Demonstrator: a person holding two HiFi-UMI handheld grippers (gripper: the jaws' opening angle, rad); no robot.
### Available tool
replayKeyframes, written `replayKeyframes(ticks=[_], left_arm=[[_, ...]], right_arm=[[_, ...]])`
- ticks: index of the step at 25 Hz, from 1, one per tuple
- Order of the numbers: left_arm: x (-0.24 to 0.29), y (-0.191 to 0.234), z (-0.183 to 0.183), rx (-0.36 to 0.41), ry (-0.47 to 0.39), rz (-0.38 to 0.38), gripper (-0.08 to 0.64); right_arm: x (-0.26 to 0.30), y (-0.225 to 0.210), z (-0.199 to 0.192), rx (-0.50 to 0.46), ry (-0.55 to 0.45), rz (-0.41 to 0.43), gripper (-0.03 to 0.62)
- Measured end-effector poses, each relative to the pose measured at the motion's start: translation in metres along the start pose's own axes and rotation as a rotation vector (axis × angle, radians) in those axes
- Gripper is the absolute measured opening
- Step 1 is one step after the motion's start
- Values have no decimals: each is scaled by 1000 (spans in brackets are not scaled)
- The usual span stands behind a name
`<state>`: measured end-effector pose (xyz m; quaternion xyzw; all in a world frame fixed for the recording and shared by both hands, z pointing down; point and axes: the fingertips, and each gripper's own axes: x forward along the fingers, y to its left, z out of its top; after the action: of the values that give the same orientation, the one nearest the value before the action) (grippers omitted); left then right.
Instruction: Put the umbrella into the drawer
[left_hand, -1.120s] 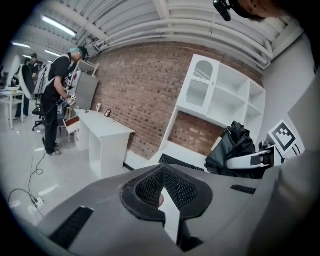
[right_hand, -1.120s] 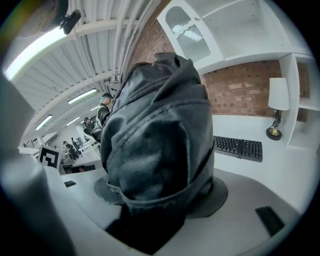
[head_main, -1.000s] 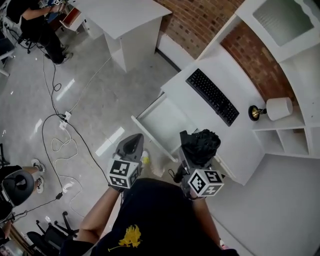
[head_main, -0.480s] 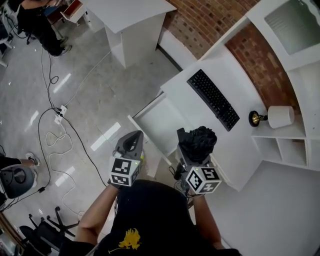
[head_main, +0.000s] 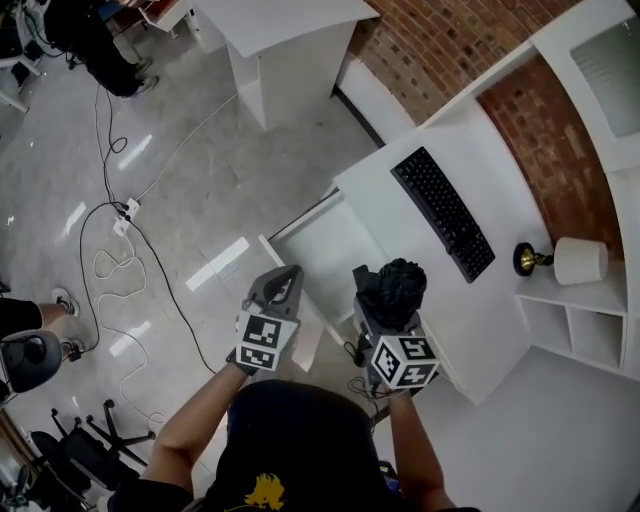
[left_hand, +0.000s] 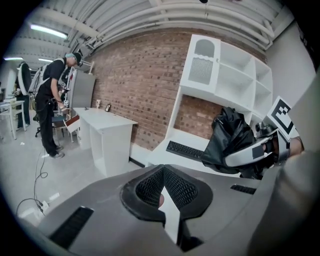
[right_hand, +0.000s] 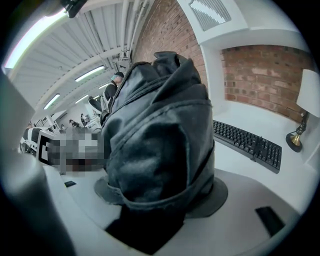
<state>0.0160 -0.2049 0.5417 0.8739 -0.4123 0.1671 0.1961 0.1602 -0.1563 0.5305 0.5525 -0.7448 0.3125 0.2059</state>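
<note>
- Two grippers show side by side in the head view, on the near side of the drawer (head_main: 335, 250), which stands pulled out from the front edge of the desk (head_main: 385, 205) and is bare inside.
- Right gripper (head_main: 383, 318): jaws clamped wide on the folded black umbrella (head_main: 397, 285), which fills the gap between them.
- Umbrella: resting on no surface, held in the air over the desk's front edge, just right of the drawer's right side.
- Left gripper (head_main: 285, 280): jaws together with nothing between them, the tip over the drawer's front edge.
- Governing relation: the drawer's opening lies left of the umbrella and, by judgement, lower.
  - The umbrella's long axis runs on from the jaws, away from the person toward the keyboard (head_main: 443, 213), and looks oblique to the drawer's front edge.
  - The right gripper carries the load and is beside the opening, so a short carry leftward and down should serve, perhaps with a turn to lay the axis along the drawer.
- Change from the earlier frames: the left tip has drawn in from beside the drawer's front edge to over it. The clamp on the umbrella is unchanged, and the drawer is open as far as before.
</note>
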Motion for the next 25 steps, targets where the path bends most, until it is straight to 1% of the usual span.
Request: replayKeyframes(ticks=[7, 10, 13, 19, 22, 25], left_arm=[[33, 10, -30, -28, 49, 17, 17], [45, 14, -46, -45, 73, 40, 17], [53, 18, -56, -62, 81, 57, 17], [66, 29, -70, -85, 98, 91, 17], [73, 34, -77, -100, 104, 106, 17], [79, 42, -85, -114, 114, 122, 17]], right_arm=[[45, -11, -23, -28, 71, 39, 272], [65, -10, -35, -47, 112, 62, 272], [86, -10, -44, -46, 126, 83, 272], [131, -20, -63, -38, 161, 80, 272], [149, -25, -68, -68, 181, 85, 272], [170, -30, -76, -103, 224, 89, 272]])
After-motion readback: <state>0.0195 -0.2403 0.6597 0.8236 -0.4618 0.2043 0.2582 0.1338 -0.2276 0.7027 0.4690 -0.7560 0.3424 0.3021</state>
